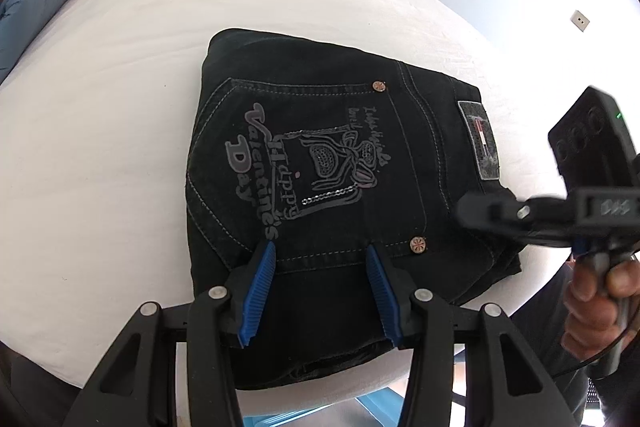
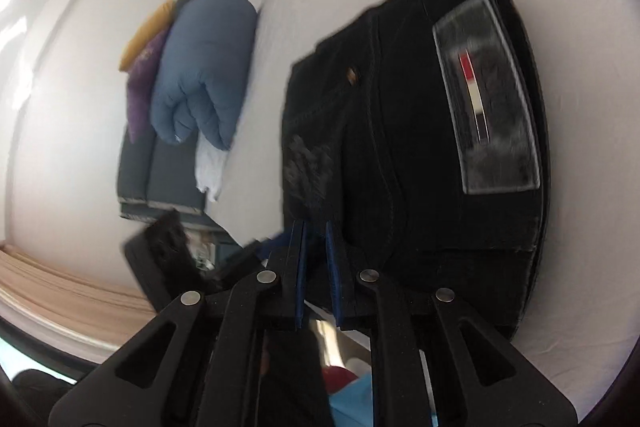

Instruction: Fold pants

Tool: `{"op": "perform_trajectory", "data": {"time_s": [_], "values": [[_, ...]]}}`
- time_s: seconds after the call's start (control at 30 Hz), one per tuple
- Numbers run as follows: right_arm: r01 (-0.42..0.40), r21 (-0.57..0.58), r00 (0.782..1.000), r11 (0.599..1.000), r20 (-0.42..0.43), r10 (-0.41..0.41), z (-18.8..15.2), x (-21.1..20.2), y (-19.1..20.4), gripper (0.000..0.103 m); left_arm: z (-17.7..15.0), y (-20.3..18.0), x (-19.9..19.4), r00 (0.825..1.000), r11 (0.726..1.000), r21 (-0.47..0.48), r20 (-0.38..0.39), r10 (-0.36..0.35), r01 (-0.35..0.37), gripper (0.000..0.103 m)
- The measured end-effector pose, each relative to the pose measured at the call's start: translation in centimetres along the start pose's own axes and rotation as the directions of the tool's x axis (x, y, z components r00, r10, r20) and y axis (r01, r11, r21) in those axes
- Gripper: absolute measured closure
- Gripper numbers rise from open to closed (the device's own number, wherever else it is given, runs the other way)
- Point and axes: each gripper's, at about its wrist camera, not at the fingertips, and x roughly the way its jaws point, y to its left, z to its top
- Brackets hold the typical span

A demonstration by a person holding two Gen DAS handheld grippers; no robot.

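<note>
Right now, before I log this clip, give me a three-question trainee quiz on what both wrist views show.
1. True or false: the black pants lie spread out flat at full length on the white bed.
2. Which gripper has the wider gap between its fingers: A) left gripper B) right gripper?
3. Fill in: the grey patch with the red and white stripe sits on the pants' ____.

Key: 1. False, they lie as a compact folded bundle. 2. A; the right one's fingers are nearly together, with nothing visibly gripped. 3. Waistband.
</note>
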Motion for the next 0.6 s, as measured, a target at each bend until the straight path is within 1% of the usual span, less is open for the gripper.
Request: {"op": "perform_trajectory", "data": {"time_s": [0.03, 0.07, 0.1, 0.13, 0.17, 0.2, 0.23, 0.3, 0.33, 0.37, 0.4, 0.43, 0.47, 0.5, 0.57, 0.6], "values": [[0.043, 0.023, 0.999, 0.999, -0.012, -0.043, -0.5, 0.6, -1.5, 0.103, 0.1, 0.1, -0.1, 1.000, 1.000, -0.004, -0.003, -0.008, 0.008, 0.053], [0.022, 0.059, 1.000, 0.998, 0.003, -0.022, -0.8, 0.5, -2.8, 0.103, 0.2, 0.2, -0.1, 1.000, 1.000, -0.010, -0.004, -0.016, 0.016, 0.053], [-0.024, 0.091, 0.999, 0.996, 0.027, 0.022, -0.9, -0.2, -3.9, 0.103, 0.5, 0.5, 0.0, 1.000, 1.000, -0.017, -0.004, -0.022, 0.021, 0.053], [-0.025, 0.103, 0.999, 0.994, 0.044, 0.021, -1.2, -1.3, -4.7, 0.103, 0.6, 0.6, 0.1, 1.000, 0.999, -0.028, -0.005, -0.030, 0.030, 0.053], [0.011, 0.088, 0.998, 0.996, 0.058, -0.016, -1.6, -2.3, -4.9, 0.103, 0.6, 1.0, 0.3, 0.999, 0.998, -0.041, -0.004, -0.038, 0.038, 0.053], [0.028, 0.070, 0.997, 0.997, 0.069, -0.033, -2.0, -3.1, -5.2, 0.103, 0.7, 1.2, 0.3, 0.999, 0.997, -0.055, -0.004, -0.046, 0.046, 0.053], [0.022, 0.070, 0.997, 0.997, 0.077, -0.027, -2.8, -4.7, -5.8, 0.103, 0.9, 1.3, 0.2, 0.999, 0.997, -0.061, -0.004, -0.050, 0.050, 0.053], [-0.002, 0.100, 0.996, 0.995, 0.094, -0.007, -4.2, -6.5, -6.7, 0.103, 1.2, 1.4, -0.4, 0.998, 0.995, -0.074, -0.002, -0.060, 0.060, 0.053], [0.048, 0.096, 0.993, 0.994, 0.102, -0.058, -4.9, -7.2, -6.6, 0.103, 1.5, 1.6, -0.9, 0.997, 0.994, -0.085, 0.002, -0.071, 0.071, 0.053], [0.081, 0.082, 0.990, 0.993, 0.109, -0.090, -5.7, -7.2, -6.3, 0.103, 1.5, 1.7, -1.4, 0.997, 0.992, -0.092, 0.010, -0.082, 0.083, 0.050], [0.077, 0.078, 0.989, 0.994, 0.118, -0.086, -6.2, -8.1, -6.1, 0.099, 1.9, 1.9, -2.1, 0.996, 0.991, -0.095, 0.027, -0.089, 0.091, 0.044], [0.087, 0.077, 0.987, 0.993, 0.127, -0.096, -6.6, -8.7, -5.8, 0.097, 2.4, 2.4, -3.0, 0.994, 0.990, -0.097, 0.058, -0.094, 0.099, 0.041], [0.114, 0.065, 0.983, 0.991, 0.134, -0.122, -6.8, -9.3, -5.4, 0.095, 2.6, 2.8, -3.5, 0.992, 0.989, -0.104, 0.082, -0.098, 0.106, 0.035], [0.132, 0.048, 0.980, 0.990, 0.141, -0.138, -6.8, -9.9, -5.0, 0.088, 3.1, 3.6, -4.1, 0.988, 0.985, -0.120, 0.107, -0.109, 0.122, 0.029], [0.122, 0.039, 0.978, 0.992, 0.165, -0.127, -6.3, -11.1, -4.4, 0.064, 4.2, 5.3, -4.8, 0.982, 0.975, -0.165, 0.142, -0.126, 0.149, 0.021], [0.107, 0.050, 0.976, 0.993, 0.186, -0.115, -5.8, -11.5, -4.3, 0.032, 4.7, 6.1, -4.9, 0.981, 0.970, -0.188, 0.146, -0.128, 0.154, 0.021]]}}
